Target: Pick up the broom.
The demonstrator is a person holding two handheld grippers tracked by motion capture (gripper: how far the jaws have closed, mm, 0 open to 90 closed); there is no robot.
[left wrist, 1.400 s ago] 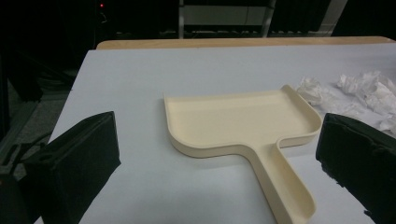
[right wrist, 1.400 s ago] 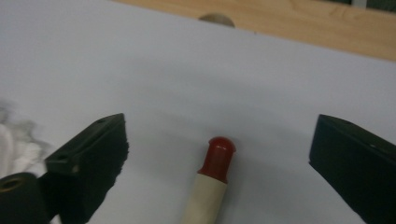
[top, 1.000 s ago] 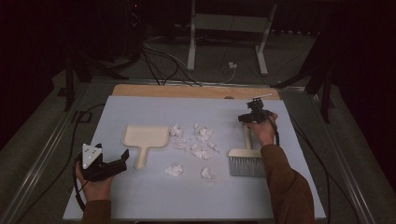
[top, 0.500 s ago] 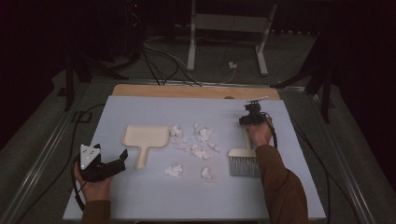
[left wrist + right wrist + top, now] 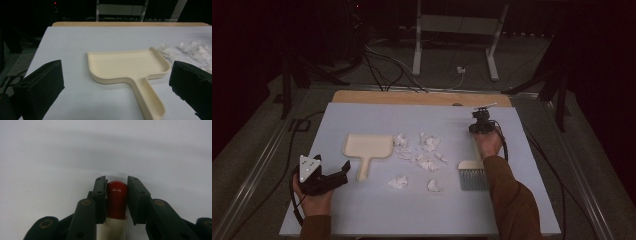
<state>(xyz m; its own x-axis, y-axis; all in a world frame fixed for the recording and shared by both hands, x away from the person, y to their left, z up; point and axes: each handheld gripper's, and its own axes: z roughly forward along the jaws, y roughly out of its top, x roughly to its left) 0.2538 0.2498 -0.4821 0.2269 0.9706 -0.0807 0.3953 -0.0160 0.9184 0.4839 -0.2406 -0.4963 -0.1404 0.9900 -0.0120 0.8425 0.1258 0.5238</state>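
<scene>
R gripper (image 5: 116,195) jaws just closed, now clamped on red-tipped cream brush handle (image 5: 116,197). L gripper (image 5: 115,82) released, cream plastic dustpan (image 5: 127,65) at 12 o'clock. Sweeping next, probably.

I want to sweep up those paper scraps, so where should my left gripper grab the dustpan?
Take the dustpan by its handle, a straight narrow bar lying flat and pointing toward you. Come in from the near side with the left gripper, one jaw on each long side; the wide tray looks too broad.
</scene>
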